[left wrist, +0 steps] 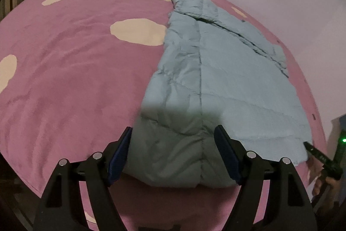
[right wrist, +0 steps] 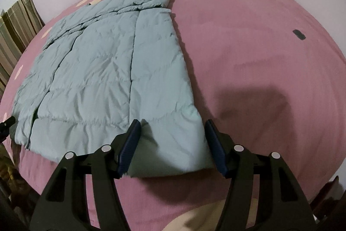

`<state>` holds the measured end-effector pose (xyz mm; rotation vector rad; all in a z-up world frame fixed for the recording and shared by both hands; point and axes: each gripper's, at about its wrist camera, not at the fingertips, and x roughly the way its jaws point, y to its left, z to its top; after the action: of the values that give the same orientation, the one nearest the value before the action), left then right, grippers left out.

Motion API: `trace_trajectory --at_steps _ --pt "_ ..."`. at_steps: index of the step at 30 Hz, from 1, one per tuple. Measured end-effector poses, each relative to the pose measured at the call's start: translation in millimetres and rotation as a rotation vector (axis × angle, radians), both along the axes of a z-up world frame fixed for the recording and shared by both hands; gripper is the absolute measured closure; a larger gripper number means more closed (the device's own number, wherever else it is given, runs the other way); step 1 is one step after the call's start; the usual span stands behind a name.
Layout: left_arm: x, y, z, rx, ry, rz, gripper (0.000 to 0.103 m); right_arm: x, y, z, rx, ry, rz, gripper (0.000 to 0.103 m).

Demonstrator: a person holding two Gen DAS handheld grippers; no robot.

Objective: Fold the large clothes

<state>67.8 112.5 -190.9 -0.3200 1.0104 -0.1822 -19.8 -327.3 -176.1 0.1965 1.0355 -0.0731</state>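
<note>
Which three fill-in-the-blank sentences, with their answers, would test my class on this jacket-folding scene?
1. The padded jacket is light ____ in colour.
2. It lies on a ____ bedcover with cream patches.
3. The jaws of the left gripper and the right gripper stand ____, at the jacket's near hem.

Missing words: blue; pink; open
</note>
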Motion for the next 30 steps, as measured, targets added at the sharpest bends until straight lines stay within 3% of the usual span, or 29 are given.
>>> trace_trajectory --at_steps 1,3,5,8,11,17,22,25,30 --pt "-1 0 0 -0.015 -0.001 -0.001 0.032 -1 0 0 0.002 0.0 0.002 0.048" --pt "-2 -1 0 -0.022 0.002 -0.009 0.046 -3 4 0 0.008 0.003 0.01 0.061" --pt "-4 -4 1 0.004 0.0 -0.02 0.056 -5 7 1 0.014 0.004 0.025 0.072" --pt "-6 -7 1 0.011 -0.007 -0.041 0.08 -9 12 2 0.021 -0.006 0.046 0.088" --pt "-9 -9 6 -0.001 -0.029 -0.049 0.093 -13 18 8 0.017 -0.028 0.061 0.095" --pt "-11 -7 48 -0.029 -0.138 -0.022 0.097 -20 23 46 0.033 -0.153 0.069 0.098" --pt "13 -8 90 -0.017 -0.249 -0.004 0.097 0 17 76 0.06 -0.241 0.064 0.098" --pt "43 -11 96 -0.004 -0.259 0.01 0.097 25 9 86 0.079 -0.269 0.049 0.098" --pt "95 -7 77 -0.016 -0.198 0.048 0.097 73 -1 86 0.129 -0.273 0.021 0.098"
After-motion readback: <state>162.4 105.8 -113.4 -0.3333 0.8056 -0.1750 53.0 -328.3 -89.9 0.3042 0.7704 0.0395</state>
